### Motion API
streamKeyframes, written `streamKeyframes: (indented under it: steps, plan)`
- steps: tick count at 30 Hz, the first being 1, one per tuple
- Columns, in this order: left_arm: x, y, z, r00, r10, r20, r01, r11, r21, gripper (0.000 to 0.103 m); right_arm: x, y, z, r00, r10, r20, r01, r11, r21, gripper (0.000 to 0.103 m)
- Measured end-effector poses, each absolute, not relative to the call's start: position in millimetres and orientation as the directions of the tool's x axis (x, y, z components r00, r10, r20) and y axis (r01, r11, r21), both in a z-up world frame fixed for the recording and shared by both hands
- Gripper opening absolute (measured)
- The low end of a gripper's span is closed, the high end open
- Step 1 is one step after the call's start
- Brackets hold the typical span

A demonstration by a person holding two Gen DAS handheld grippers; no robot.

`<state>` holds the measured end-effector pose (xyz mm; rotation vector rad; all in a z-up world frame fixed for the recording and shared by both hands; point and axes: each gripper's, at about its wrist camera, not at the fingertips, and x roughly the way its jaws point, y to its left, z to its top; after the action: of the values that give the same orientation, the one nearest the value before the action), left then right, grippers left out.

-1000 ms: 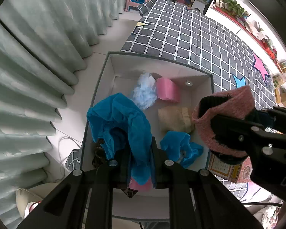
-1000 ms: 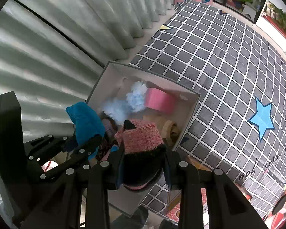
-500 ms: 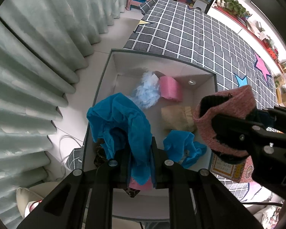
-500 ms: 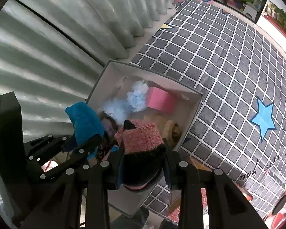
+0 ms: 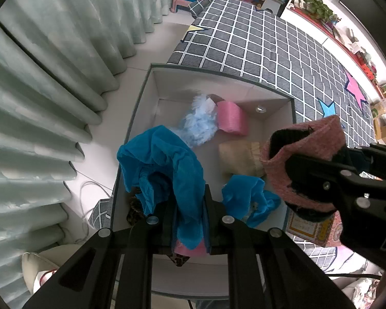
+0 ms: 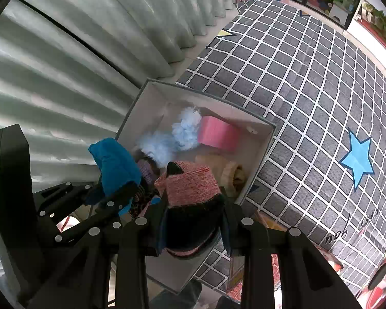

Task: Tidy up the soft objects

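While closed, left claw (image 5: 186, 207) grips blue cloth (image 5: 164, 159).

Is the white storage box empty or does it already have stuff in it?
Partly filled. Inside the white box lie a pink roll, a pale blue fluffy piece, a beige item and a crumpled blue cloth; bare floor still shows.

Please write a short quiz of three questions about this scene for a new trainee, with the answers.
1. True or false: the left tongs are shut on the bright blue thin cloth.
2. What do the right tongs hold? A) pink and black knitted piece B) pink foam roll C) fluffy pale blue pompom
3. Where does the beige knitted item lie?

Key: 1 true; 2 A; 3 inside the white open box.
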<state>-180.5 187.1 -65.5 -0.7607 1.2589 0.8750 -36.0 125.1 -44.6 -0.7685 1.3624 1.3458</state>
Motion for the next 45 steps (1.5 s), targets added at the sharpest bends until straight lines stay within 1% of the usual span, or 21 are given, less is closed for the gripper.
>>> streamKeyframes:
  steps: [45]
  plan:
    - [-183,186,-76,0.062,0.11,-0.992,-0.88,0.475,-0.002,0.017,-35,128,-52,-0.273,0.196,-0.942,-0.936,0.172,0.307,0.034]
